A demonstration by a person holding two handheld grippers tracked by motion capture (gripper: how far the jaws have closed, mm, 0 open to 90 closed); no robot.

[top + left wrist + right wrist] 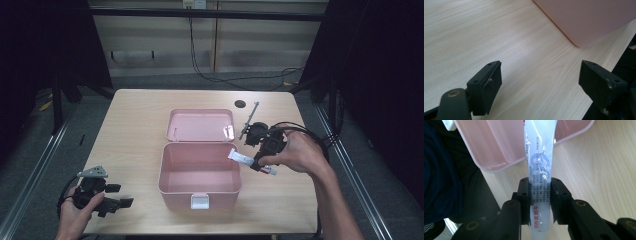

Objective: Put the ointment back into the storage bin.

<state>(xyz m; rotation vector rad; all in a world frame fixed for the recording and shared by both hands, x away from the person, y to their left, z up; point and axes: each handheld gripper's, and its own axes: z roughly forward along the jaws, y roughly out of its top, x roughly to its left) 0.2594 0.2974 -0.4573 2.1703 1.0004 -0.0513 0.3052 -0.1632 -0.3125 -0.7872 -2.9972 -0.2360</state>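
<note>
High view gave the whole layout: one light wooden table [135,125], one open pink plastic box [199,175] with a white front latch sitting mid-table, its hinged pink lid [201,125] lying flat behind it, and one small dark round hole [240,104] in the tabletop near the far edge. Two grippers, one per hand. Right gripper [252,162] hovered at the box's right rim, jaws clamped on one white squeeze tube with red and blue print [241,158]; the tube's free end reached over the right wall of the box. Left gripper [120,196] was at the near-left corner of the table, well apart from the box, jaws spread wide with nothing between them.

Right gripper view added what the high view could not: both pads pressed on the tube [539,170] around its lower half, print readable as Chinese characters, tube running straight up between the jaws toward the pink box rim [499,165]. Left gripper view showed its two black jaws far apart over bare wood, a rounded corner of the box [589,22] ahead, table edge just right of the right-hand jaw.

Box interior looked empty; plenty of bare table left of the box and at the far side.
</note>
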